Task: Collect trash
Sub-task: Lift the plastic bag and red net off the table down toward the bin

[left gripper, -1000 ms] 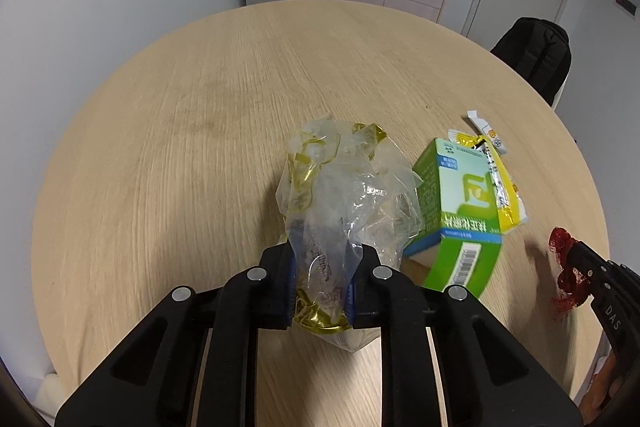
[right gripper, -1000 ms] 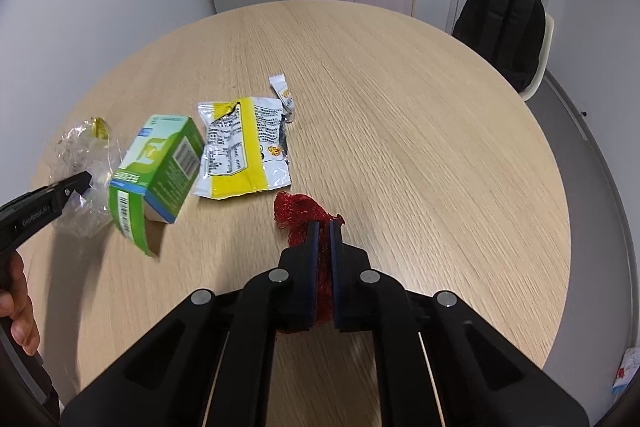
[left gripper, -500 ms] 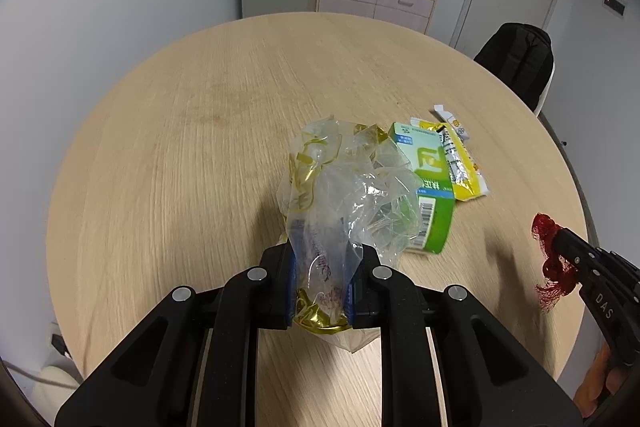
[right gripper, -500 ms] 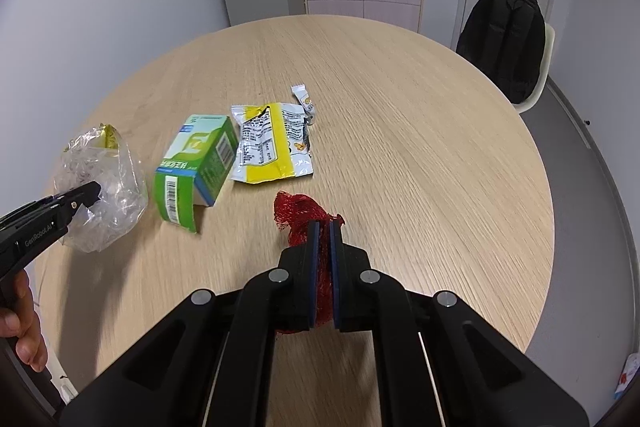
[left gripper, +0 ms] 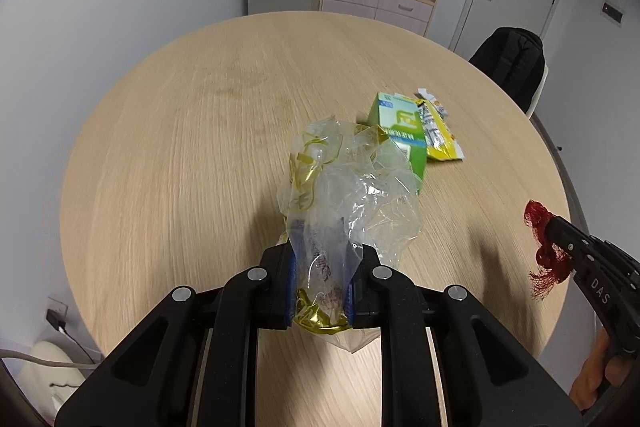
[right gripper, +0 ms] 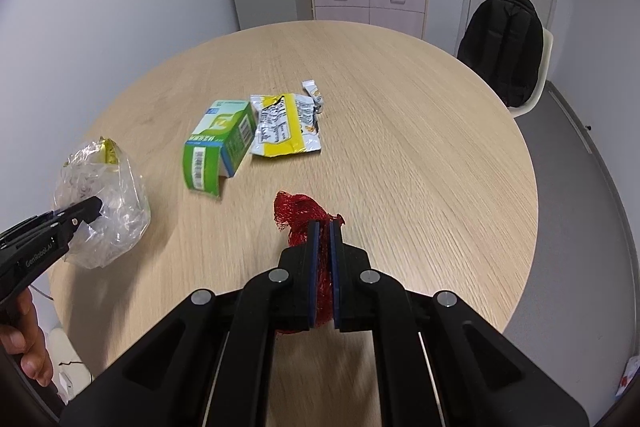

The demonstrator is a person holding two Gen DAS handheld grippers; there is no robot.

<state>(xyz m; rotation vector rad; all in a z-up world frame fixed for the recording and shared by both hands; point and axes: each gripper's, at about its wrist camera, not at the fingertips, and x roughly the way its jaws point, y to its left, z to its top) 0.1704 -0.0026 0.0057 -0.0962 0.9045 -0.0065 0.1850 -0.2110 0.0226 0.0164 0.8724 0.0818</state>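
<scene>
Where the room opens out, the largest item is the round wooden surface (right gripper: 420, 155), pale oak grain, carrying three pieces of trash near its middle. Behind it: a pink-fronted drawer chest (right gripper: 368, 3) against the far wall, and a black backpack (right gripper: 504, 47) sitting on a white chair. Left gripper (left gripper: 322, 297): jaws closed partway on a crumpled clear plastic bag (left gripper: 348, 195) with gold trim, the bag bunched between the pads and held above the wood. Right gripper (right gripper: 325, 267): jaws pinched tight on a wad of red mesh netting (right gripper: 300, 213), also held clear of the wood. On the surface: one green and white carton (right gripper: 218, 143), lying on its side, end flap open; touching it, one flattened yellow and white snack wrapper (right gripper: 286, 125); just beside that wrapper's far corner, one small white sachet (right gripper: 313, 90).
</scene>
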